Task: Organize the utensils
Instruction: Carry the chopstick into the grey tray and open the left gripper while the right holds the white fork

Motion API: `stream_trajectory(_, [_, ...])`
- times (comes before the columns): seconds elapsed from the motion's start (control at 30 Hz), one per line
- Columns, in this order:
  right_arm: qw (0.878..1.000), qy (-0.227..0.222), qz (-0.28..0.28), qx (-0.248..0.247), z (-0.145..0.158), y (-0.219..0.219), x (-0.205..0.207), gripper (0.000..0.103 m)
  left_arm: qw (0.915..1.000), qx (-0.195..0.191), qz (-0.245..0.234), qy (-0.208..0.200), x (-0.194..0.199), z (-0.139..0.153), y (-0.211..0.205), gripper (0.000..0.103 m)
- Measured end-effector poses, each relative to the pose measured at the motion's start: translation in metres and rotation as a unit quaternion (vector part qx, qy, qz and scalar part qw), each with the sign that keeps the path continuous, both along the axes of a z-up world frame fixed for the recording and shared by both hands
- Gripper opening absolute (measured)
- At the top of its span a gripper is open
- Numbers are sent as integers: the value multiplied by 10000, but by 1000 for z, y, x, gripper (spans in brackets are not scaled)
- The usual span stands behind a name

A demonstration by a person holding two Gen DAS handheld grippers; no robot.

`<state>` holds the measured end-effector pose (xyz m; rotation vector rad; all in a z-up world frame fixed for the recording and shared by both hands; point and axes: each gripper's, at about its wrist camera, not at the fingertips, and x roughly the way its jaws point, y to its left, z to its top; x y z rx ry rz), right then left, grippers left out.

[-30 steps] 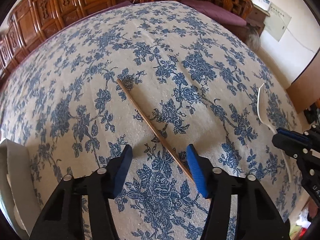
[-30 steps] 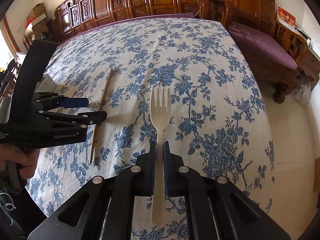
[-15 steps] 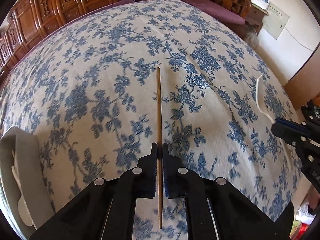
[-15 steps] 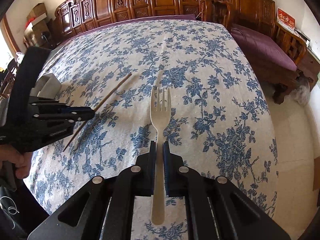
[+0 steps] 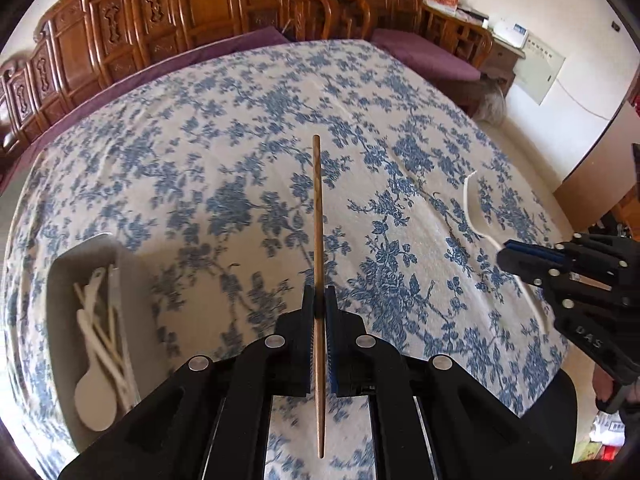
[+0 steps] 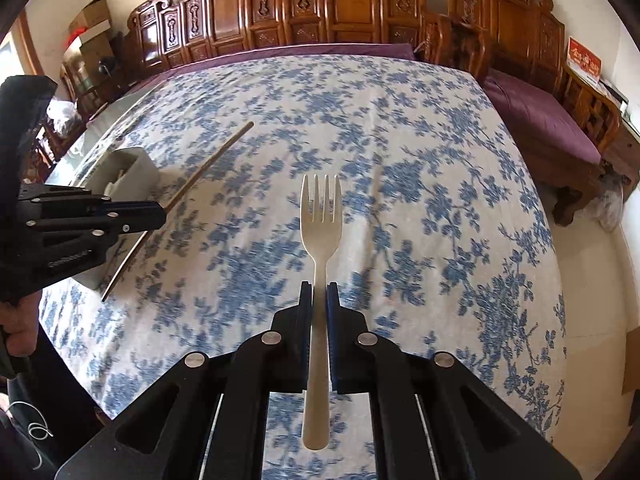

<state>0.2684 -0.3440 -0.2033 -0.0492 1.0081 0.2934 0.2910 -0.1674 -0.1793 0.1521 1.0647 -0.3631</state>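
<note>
At the far left of the table (image 5: 248, 128), which wears a blue-flowered cloth, a pale grey tray (image 5: 66, 280) holds several cream spoons (image 5: 98, 392) lying in a loose heap. Just right of the tray, the left hand-held gripper (image 5: 319, 300) has its jaws pressed together on a wooden chopstick (image 5: 317, 216). The stick runs straight ahead between the blue pads, its far end lifted over the cloth and its near end poking back past the fingers. From the right wrist view the same chopstick (image 6: 208, 168) slants up and away from that gripper (image 6: 160, 216), beside the tray (image 6: 136, 168).

Further right, the right hand-held gripper (image 6: 319, 300) pinches the handle of a cream plastic fork (image 6: 321, 216), jaws nearly together around it. The tines point away, above the cloth, and the handle end sticks out toward the camera. In the left wrist view the fork (image 5: 470, 204) shows edge-on, curving out of that gripper (image 5: 506, 250) near the table's right edge.

Carved wooden benches (image 6: 360, 4) with purple cushions stand beyond the table.
</note>
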Motion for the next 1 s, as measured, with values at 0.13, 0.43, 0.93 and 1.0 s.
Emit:
stream_trajectory(0.13, [10000, -48, 72, -10, 6, 17, -1, 8, 9999, -88, 40, -122, -8, 13, 18, 4])
stream_trajectory(0.43, [9995, -113, 292, 29, 16, 66, 1, 8, 9992, -263, 169, -267, -22, 38, 69, 4])
stream_trajectory(0.93, [9967, -55, 808, 53, 15, 144, 4, 8, 9967, -403, 650, -277, -26, 43, 160, 4])
stream_trajectory(1.0, [9961, -40, 883, 32, 14, 152, 4, 8, 9962, -439, 701, -272, -27, 42, 168, 4])
